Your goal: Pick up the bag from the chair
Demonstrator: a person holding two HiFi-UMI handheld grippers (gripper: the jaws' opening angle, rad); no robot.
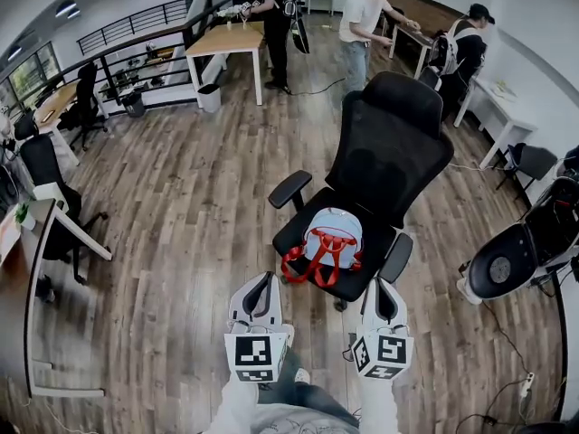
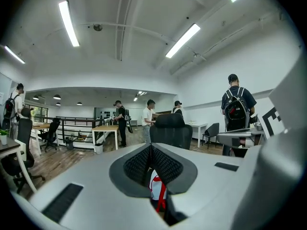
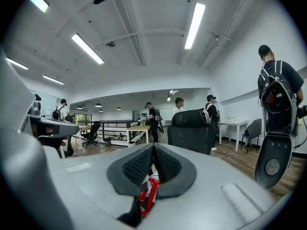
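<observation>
Bag [image 1: 332, 235]: pale blue, lying on the seat of the black chair [image 1: 389, 143], roughly centred between the two armrests. Its red straps [image 1: 318, 262] spill toward the seat's front edge, on the side nearest the grippers. Nothing touches the bag.

Left gripper [image 1: 261, 285]: jaws together, pads meeting, nothing between them. In the left gripper view the bag shows only beyond and below the closed tips, white with a red strap. The gripper sits just short of the seat's front corner, apart from chair and bag.

Right gripper [image 1: 385, 289]: jaws together as well, empty. The right gripper view shows a bit of red strap past the tips, not in the grip. It is near the chair's armrest [image 1: 396, 259] on that side; contact cannot be confirmed from the head view.

Both grippers are side by side, pointing toward the chair, marker cubes facing the head camera.

Surroundings: wood floor [image 1: 181, 188]. A white-legged desk [image 1: 41, 278] at the head view's left edge. A second chair [image 1: 505, 262] with a white shell stands at the right, well apart from the black one. At the back, a wooden table [image 1: 226, 39] and three people [image 1: 364, 21] standing or bending at desks, well away from the chair. A black railing [image 1: 136, 25] runs along the far left side.
</observation>
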